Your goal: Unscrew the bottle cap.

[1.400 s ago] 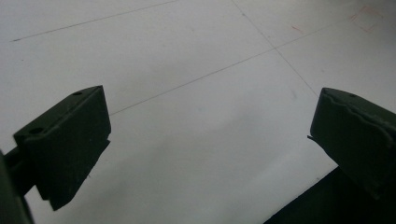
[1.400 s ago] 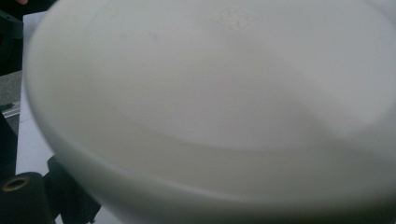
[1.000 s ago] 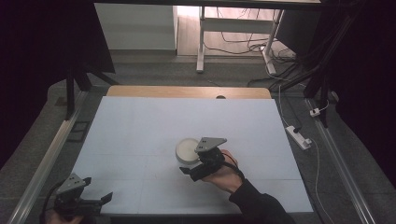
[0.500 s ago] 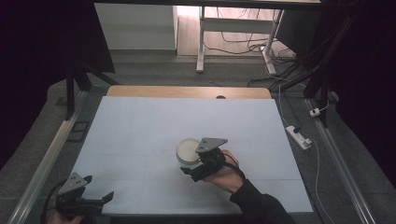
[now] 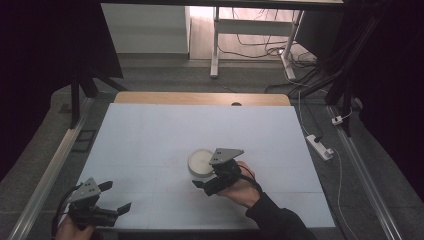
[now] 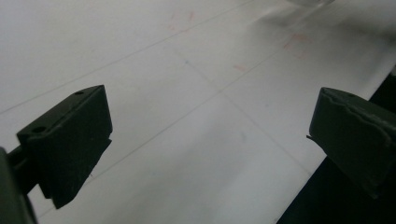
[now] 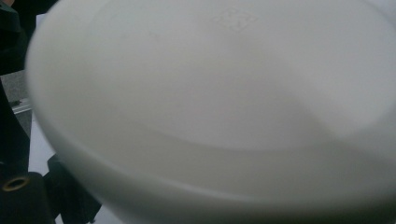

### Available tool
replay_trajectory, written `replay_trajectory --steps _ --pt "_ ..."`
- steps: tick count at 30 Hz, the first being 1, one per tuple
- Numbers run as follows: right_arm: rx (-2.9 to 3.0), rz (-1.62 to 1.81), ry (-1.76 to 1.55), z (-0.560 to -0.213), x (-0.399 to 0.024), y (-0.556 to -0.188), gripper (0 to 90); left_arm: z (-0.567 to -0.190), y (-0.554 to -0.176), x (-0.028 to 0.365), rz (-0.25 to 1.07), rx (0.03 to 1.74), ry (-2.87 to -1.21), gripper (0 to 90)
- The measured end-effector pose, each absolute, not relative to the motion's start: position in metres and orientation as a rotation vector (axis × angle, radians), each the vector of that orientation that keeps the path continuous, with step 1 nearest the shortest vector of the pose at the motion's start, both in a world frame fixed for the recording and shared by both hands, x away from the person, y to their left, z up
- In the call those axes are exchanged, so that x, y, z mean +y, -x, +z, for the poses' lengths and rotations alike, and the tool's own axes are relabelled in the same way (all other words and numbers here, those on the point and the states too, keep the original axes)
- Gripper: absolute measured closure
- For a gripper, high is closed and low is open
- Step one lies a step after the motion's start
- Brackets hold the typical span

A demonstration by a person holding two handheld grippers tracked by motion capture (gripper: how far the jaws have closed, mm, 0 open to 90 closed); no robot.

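A white bowl [image 5: 201, 161] stands on the white table [image 5: 165, 130], a little right of centre. My right gripper [image 5: 208, 175] is at its near right side, held by a hand with a dark sleeve. In the right gripper view the bowl [image 7: 224, 93] is very close and I look into its inside. One black jaw stands outside its left wall and the other is hidden, so whether the jaws press on it is unclear. My left gripper [image 5: 116, 196] is open at the front left corner, over bare table [image 6: 187, 93], its jaws wide apart around nothing.
The table's front edge [image 6: 336, 205] runs just under the left gripper. A wooden strip [image 5: 200, 98] ends the table at the back. Metal rails [image 5: 55, 165] flank both sides. On the floor at the right lies a power strip [image 5: 318, 146].
The left gripper has shifted slightly right and forward along the front edge. The right gripper and the bowl have stayed where they were.
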State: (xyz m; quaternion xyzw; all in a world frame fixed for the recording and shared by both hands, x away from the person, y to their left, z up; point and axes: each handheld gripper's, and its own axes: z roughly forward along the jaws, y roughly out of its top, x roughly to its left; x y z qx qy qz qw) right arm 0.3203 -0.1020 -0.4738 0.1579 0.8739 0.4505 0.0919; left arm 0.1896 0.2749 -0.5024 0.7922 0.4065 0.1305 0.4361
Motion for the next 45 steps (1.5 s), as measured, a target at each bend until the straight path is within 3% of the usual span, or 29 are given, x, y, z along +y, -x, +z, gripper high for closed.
replay_trajectory --steps 10,30,45 --pt "2.594 1.353 -0.461 -0.473 -0.103 -0.319 6.3 -0.487 -0.212 0.256 0.307 0.857 -1.92 0.2" --pt "2.601 1.385 -0.411 -0.474 -0.103 -0.317 6.3 -0.461 -0.263 0.207 0.226 0.688 -1.963 0.0" --pt "2.627 1.392 -0.389 -0.477 -0.099 -0.315 6.3 -0.445 -0.3 0.15 0.149 0.438 -2.039 0.0"
